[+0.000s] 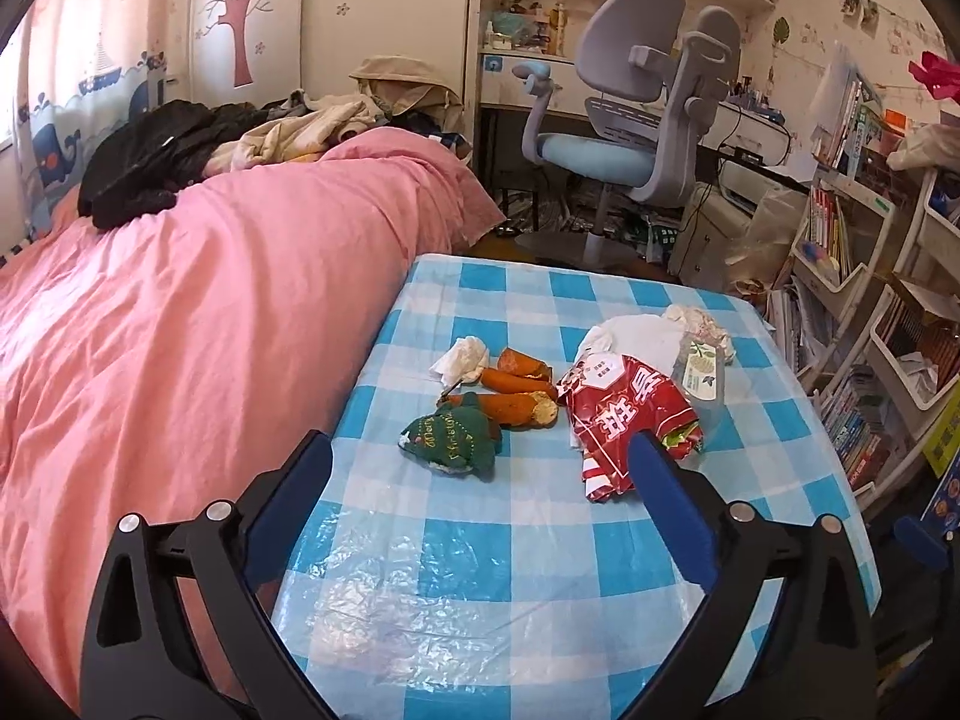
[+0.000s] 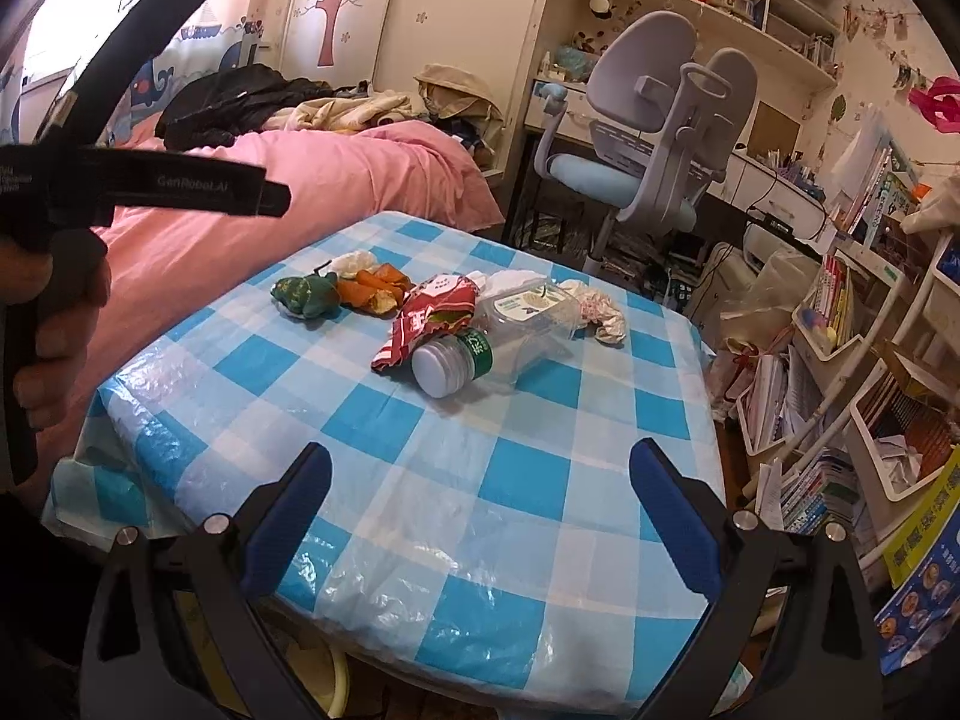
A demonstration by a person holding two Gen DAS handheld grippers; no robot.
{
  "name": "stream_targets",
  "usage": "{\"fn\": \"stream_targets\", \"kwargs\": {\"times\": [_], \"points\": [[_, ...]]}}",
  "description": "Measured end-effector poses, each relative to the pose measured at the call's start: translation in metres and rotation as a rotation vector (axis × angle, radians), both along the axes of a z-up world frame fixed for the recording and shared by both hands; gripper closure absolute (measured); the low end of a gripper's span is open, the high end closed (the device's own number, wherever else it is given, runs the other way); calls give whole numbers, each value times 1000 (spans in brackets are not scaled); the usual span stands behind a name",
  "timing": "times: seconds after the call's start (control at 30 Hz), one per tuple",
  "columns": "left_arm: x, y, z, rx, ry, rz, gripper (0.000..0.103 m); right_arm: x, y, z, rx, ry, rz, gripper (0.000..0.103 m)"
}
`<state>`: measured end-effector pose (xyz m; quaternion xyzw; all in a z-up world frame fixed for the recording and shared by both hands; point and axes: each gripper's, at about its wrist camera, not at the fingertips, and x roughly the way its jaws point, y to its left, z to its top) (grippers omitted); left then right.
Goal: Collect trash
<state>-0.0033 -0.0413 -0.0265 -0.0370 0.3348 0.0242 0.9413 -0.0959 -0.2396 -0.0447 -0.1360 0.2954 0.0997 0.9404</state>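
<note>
We are holding our left gripper (image 1: 480, 450) spread wide over the near part of the table (image 1: 510, 600), nothing between its pads. Our right gripper (image 2: 480, 462) is gaping too, empty, hovering above the near edge. The trash is lying toward the far side: a red snack wrapper (image 1: 624, 414), a clear plastic bottle (image 2: 510, 336), orange peels (image 1: 516, 390), a crumpled tissue (image 1: 462, 357) and a green fabric ornament (image 1: 453, 438).
</note>
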Motion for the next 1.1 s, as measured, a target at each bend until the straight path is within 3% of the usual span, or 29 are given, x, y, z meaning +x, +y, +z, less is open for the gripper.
{"fn": "stream_targets", "kwargs": {"times": [1.1], "points": [[3, 10, -7, -13, 17, 32, 8, 0, -3, -1, 33, 5, -18, 8]]}}
